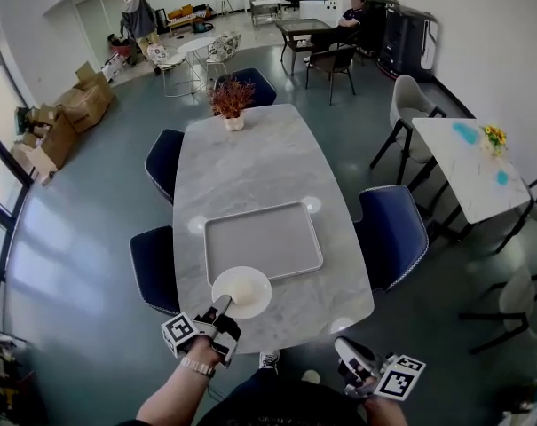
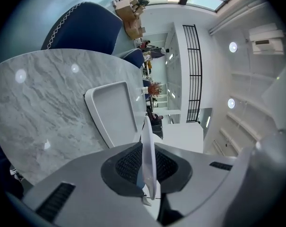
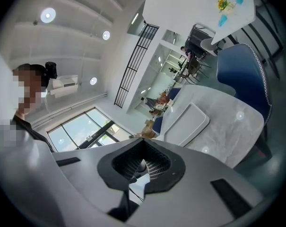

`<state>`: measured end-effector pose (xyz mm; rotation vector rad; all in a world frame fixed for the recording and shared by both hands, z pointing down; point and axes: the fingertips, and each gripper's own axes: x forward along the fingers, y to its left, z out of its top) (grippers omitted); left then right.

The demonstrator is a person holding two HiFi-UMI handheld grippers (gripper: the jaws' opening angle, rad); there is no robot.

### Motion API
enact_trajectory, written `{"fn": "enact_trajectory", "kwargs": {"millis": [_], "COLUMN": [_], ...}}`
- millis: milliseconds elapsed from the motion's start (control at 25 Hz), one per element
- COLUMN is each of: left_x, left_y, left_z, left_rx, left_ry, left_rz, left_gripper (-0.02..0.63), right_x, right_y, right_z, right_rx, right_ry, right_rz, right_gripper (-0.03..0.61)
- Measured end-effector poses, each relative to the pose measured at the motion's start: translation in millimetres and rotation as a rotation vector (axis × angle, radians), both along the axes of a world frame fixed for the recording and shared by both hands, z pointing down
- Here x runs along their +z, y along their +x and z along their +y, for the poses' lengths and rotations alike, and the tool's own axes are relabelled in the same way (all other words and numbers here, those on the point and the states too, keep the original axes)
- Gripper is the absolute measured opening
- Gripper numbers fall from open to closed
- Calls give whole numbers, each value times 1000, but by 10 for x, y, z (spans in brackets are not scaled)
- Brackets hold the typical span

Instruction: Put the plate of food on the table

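Note:
A white plate [image 1: 243, 289] with a pale mound of food is over the near end of the grey marble table [image 1: 250, 162], overlapping the front edge of the grey tray [image 1: 264, 238]. Whether it rests there or hangs just above, I cannot tell. My left gripper [image 1: 224, 307] is shut on the plate's near rim. In the left gripper view the plate [image 2: 147, 145] shows edge-on between the pads of the left gripper [image 2: 147, 167], with the tray [image 2: 112, 112] beyond. My right gripper [image 1: 352, 358] is low beside the table's near right corner, and the right gripper [image 3: 140, 167] looks shut with nothing in it.
A potted reddish plant [image 1: 232, 105] stands at the table's far end. Blue chairs [image 1: 390, 233] flank both long sides. A white side table [image 1: 468, 171] with flowers is at the right. Cardboard boxes [image 1: 77, 109] lie at the left, and people are at the far end of the room.

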<state>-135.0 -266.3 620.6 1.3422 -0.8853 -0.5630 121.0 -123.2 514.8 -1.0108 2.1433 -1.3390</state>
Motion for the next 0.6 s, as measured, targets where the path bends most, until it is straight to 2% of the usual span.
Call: {"fn": "enact_trajectory", "kwargs": {"millis": [600], "left_x": [592], "left_y": [-115], "left_z": [-956], "left_rx": [43], "left_ry": [-80], "left_rz": [-71], "left_gripper": [32], "right_x": [88], "right_y": [-68], "right_z": [-257], "right_rx": [156], "right_ry": [-44], "right_rz": [24], "right_gripper": [11]}}
